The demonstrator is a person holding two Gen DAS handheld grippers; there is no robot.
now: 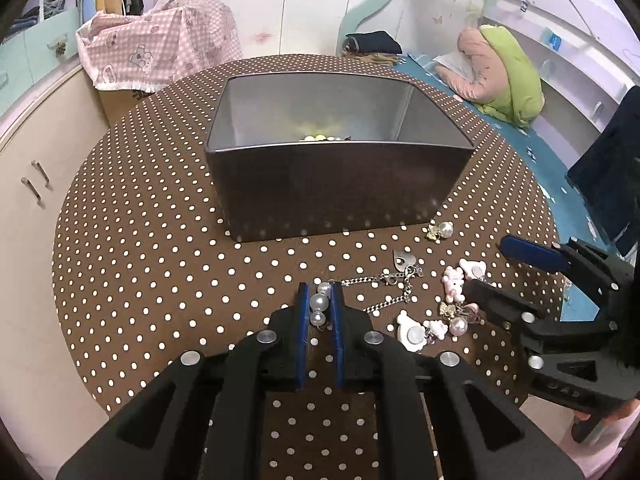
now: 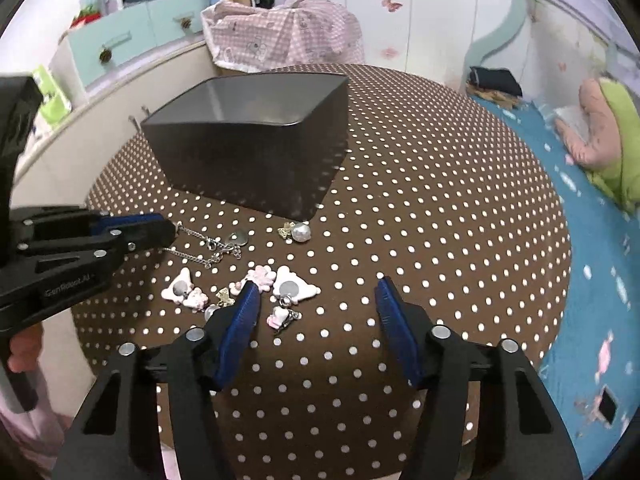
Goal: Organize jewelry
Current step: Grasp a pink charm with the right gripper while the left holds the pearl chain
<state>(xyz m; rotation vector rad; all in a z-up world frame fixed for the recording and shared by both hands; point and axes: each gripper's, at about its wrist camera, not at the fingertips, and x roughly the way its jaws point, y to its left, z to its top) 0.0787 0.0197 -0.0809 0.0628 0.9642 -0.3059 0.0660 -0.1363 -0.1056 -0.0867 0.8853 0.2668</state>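
My left gripper (image 1: 320, 304) is shut on a short string of pearls (image 1: 319, 303) low over the dotted table (image 1: 140, 240); in the right wrist view the left gripper (image 2: 171, 234) shows at the left. A silver chain with a heart tag (image 1: 394, 278) (image 2: 218, 246) trails from it. My right gripper (image 2: 318, 288) (image 1: 486, 264) stands open over pink and white charms (image 2: 294, 288) (image 1: 454, 282), its left pad beside them and nothing gripped. A pearl earring (image 1: 442, 230) (image 2: 298, 231) lies by the dark tin box (image 1: 340, 192) (image 2: 256, 168), which holds yellow beads (image 1: 316, 137).
The round table has a brown cloth with white dots. A cream cabinet (image 1: 36, 200) stands close on its left. A bed with a blue sheet (image 2: 592, 280) runs along the right. A box under a pink checked cloth (image 1: 160, 44) sits behind the table.
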